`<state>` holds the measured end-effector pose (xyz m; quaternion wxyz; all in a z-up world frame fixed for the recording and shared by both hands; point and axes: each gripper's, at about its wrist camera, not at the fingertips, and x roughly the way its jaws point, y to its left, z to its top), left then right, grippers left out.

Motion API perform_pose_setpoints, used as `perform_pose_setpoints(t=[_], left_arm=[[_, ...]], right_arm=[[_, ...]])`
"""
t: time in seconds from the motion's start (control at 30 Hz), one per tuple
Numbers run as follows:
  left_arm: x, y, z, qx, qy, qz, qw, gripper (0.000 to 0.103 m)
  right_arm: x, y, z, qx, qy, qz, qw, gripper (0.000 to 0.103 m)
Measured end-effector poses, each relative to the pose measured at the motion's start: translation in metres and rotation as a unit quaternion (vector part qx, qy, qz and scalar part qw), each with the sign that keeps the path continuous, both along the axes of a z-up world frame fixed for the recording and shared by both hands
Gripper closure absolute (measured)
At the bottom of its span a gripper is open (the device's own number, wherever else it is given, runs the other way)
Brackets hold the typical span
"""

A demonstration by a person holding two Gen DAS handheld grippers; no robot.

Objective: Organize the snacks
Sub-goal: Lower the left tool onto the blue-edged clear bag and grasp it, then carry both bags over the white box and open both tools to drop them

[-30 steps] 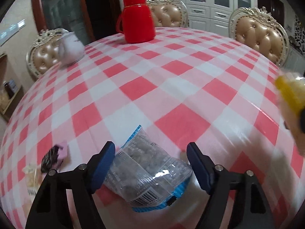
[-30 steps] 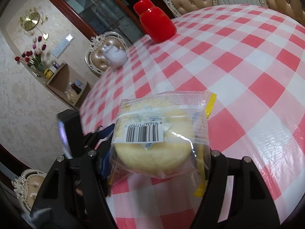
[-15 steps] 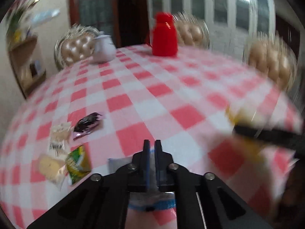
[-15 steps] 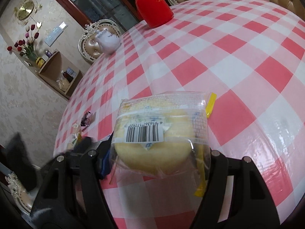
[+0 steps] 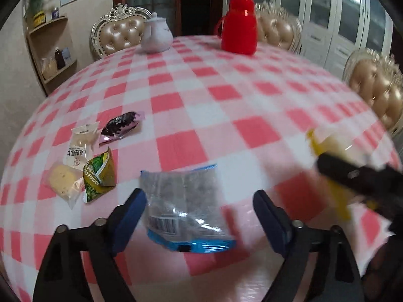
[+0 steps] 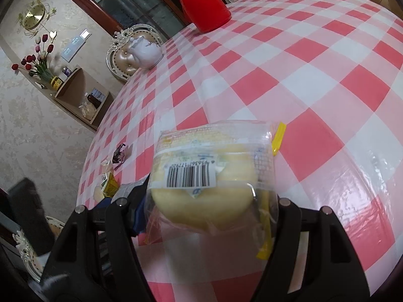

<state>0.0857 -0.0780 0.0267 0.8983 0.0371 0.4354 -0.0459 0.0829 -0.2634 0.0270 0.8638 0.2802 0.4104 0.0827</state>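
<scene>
My left gripper is open, its blue pads on either side of a clear, blue-edged snack packet that lies on the red-and-white checked table. My right gripper is shut on a clear-wrapped yellow bread bun and holds it above the table; it also shows blurred at the right of the left wrist view. A group of snacks lies to the left: a dark purple packet, a white packet, a green packet and a yellow cracker packet.
A red thermos and a white teapot stand at the table's far side. Padded chairs ring the table. A wall shelf stands at the left.
My left gripper shut on the blue-edged packet, moved it left toward the snack group, then opened; the packet now lies between the open pads. The right gripper still holds the bun.
</scene>
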Motion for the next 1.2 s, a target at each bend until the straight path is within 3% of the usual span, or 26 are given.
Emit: perform_pose_setpoints(t=[0.1, 0.17, 0.27, 0.6, 0.87, 1.2], left_arm=[[0.005, 0.006, -0.015, 0.007, 0.027, 0.002, 0.9996, 0.036], [0.005, 0.009, -0.018, -0.001, 0.017, -0.002, 0.9999, 0.039], [0.0, 0.004, -0.017, 0.025, -0.015, -0.004, 0.9996, 0.05], [-0.047, -0.007, 0.007, 0.024, -0.072, -0.004, 0.9971, 0.05], [-0.102, 0.002, 0.028, -0.021, -0.125, 0.013, 0.9919, 0.05], [-0.154, -0.014, 0.037, -0.019, -0.164, -0.004, 0.9862, 0.05]], right_arm=[[0.0, 0.003, 0.0, -0.002, -0.001, 0.001, 1.0, 0.032], [-0.001, 0.004, -0.002, -0.006, 0.001, 0.002, 1.0, 0.032], [-0.001, 0.009, -0.004, -0.02, -0.001, 0.008, 1.0, 0.032], [-0.047, 0.009, 0.002, -0.034, -0.028, 0.007, 0.999, 0.033], [-0.104, 0.008, 0.005, -0.029, -0.055, 0.002, 0.998, 0.033], [-0.174, 0.004, 0.025, -0.101, -0.084, 0.01, 0.991, 0.033]])
